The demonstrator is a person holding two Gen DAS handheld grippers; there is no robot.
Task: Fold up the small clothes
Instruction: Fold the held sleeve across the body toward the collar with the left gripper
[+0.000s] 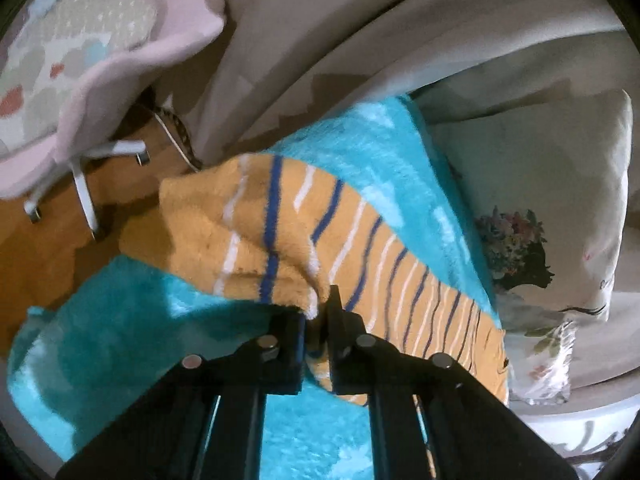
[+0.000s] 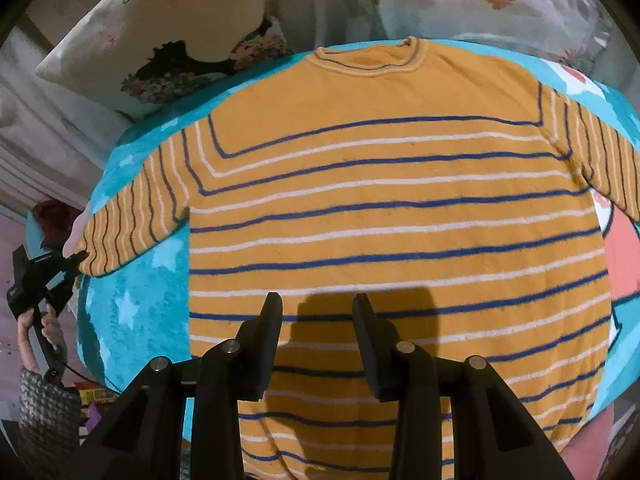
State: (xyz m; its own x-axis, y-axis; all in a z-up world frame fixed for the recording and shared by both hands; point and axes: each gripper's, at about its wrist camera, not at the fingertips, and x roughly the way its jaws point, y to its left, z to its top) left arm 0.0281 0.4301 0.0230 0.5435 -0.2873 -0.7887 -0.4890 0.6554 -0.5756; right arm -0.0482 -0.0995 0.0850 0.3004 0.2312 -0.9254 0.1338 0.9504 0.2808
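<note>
An orange sweater with blue and white stripes lies flat on a turquoise blanket, collar away from me, sleeves spread out. My right gripper is open and empty, hovering over the sweater's lower body. My left gripper is shut on the cuff end of the sweater's sleeve, which is bunched and lifted off the blanket. The left gripper also shows at the far left of the right wrist view, pinching that sleeve end.
Floral pillows lie beyond the collar. Beige bedding is piled behind the blanket. A pink chair with white legs stands on the wooden floor past the bed's edge.
</note>
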